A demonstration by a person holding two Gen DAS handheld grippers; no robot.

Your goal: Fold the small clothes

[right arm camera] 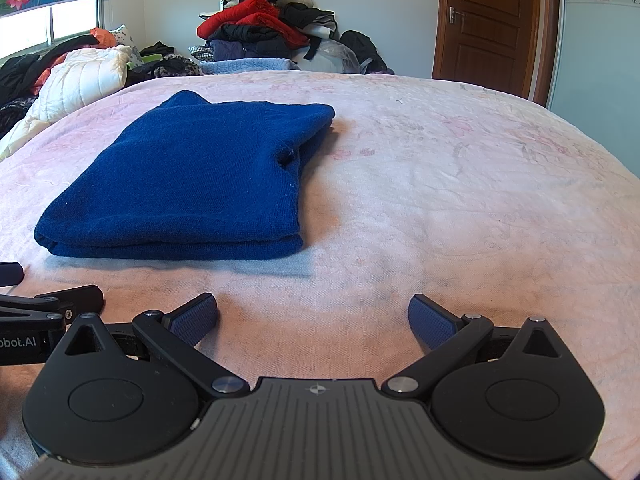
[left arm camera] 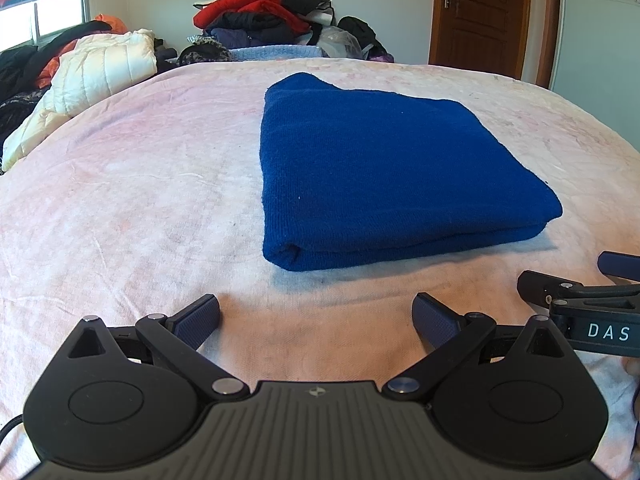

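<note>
A dark blue knit garment (left arm camera: 384, 168) lies folded into a thick rectangle on the pink bed cover (left arm camera: 132, 184). In the left wrist view it sits just ahead and slightly right of my left gripper (left arm camera: 316, 318), which is open and empty near the bed's front. The right wrist view has the same blue garment (right arm camera: 188, 184) ahead and to the left of my right gripper (right arm camera: 314, 318), also open with nothing between its fingers. Each gripper shows at the edge of the other's view: the right gripper (left arm camera: 580, 280) and the left gripper (right arm camera: 44, 284). Neither touches the garment.
A tall heap of red, black and purple clothes (left arm camera: 260, 16) stands beyond the far edge of the bed. A cream quilted jacket (left arm camera: 92, 76) and dark clothes lie at the far left by the window. A brown wooden door (right arm camera: 492, 20) is at the back right.
</note>
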